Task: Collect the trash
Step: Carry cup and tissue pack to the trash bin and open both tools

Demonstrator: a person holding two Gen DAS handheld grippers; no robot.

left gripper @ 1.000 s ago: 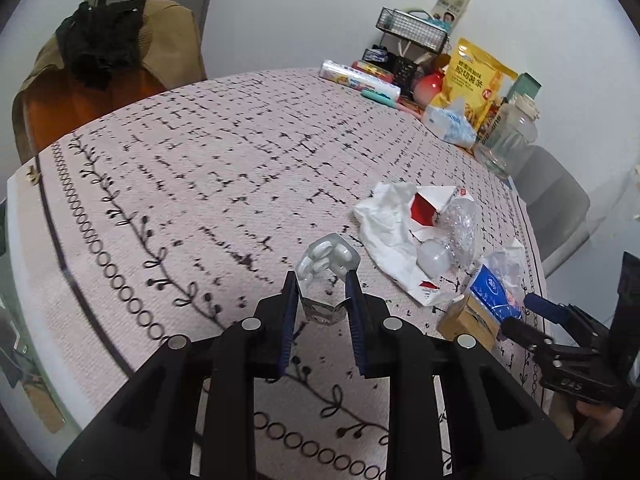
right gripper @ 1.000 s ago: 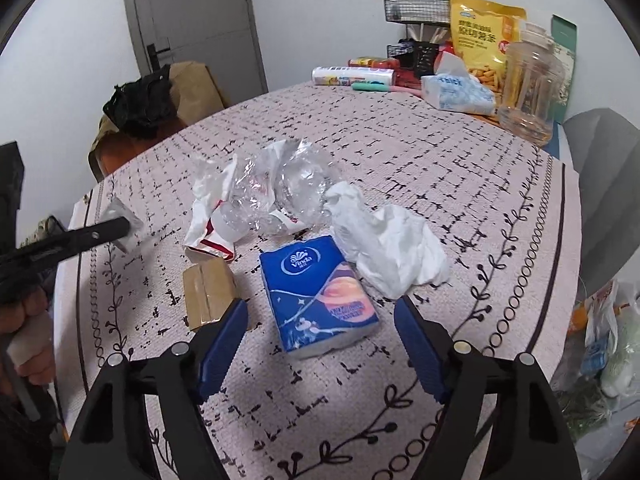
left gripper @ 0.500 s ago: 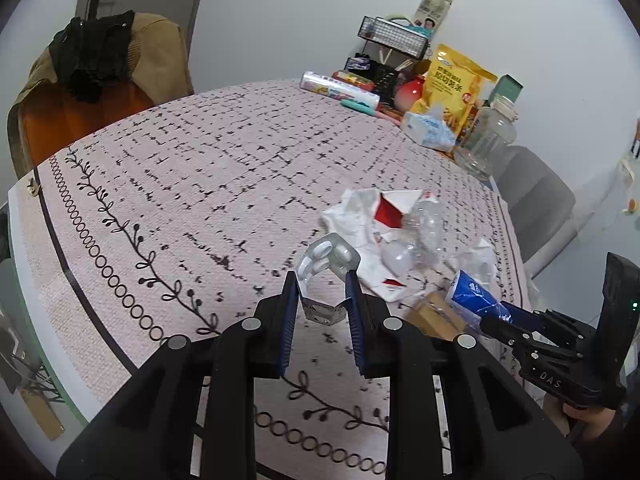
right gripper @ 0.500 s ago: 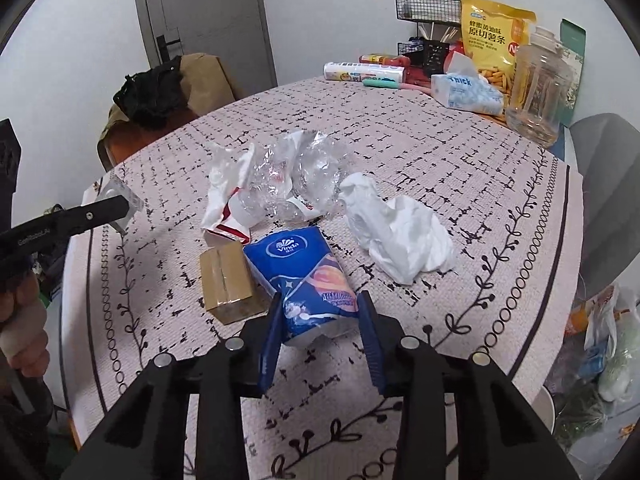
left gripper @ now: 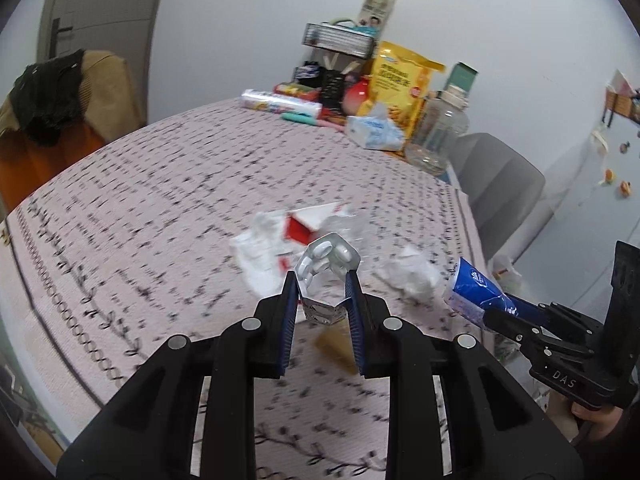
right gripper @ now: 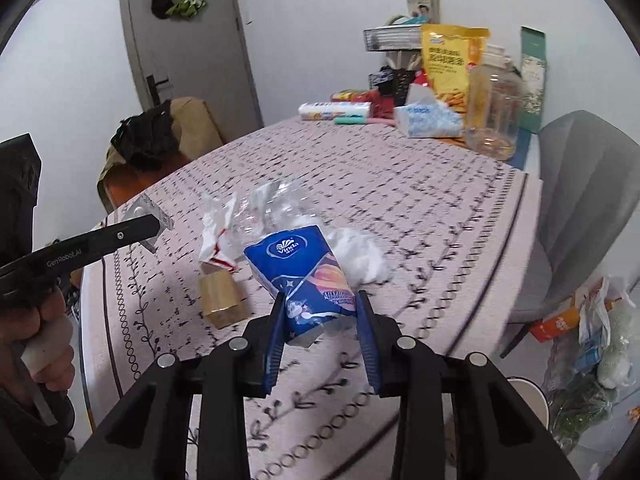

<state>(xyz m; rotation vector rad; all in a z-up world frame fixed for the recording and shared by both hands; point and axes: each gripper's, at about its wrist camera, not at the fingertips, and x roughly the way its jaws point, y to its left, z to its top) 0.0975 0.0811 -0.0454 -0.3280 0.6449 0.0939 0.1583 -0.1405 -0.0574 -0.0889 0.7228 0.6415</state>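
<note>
My left gripper (left gripper: pixel 321 280) is shut on a silver pill blister pack (left gripper: pixel 326 262), lifted above the patterned tablecloth (left gripper: pixel 160 200). My right gripper (right gripper: pixel 321 300) is shut on a blue tissue pack (right gripper: pixel 304 268), also held up off the table; the same tissue pack (left gripper: pixel 474 288) shows at the right of the left wrist view. On the table lie a crumpled white-and-red wrapper with clear plastic (right gripper: pixel 244 220), a crumpled white tissue (right gripper: pixel 360 252) and a small brown cardboard box (right gripper: pixel 222 294).
At the table's far end stand a yellow snack bag (right gripper: pixel 448 64), a clear jar (right gripper: pixel 494 108), a tissue box (right gripper: pixel 426 120) and a wire rack (left gripper: pixel 340 38). A grey chair (right gripper: pixel 584 208) is at the right, bags (right gripper: pixel 592 340) lie on the floor, and a chair with dark clothes (left gripper: pixel 52 92) stands at the left.
My right gripper closed on the blue tissue pack and lifted it off the table. My left gripper rose and moved with the blister pack still held.
</note>
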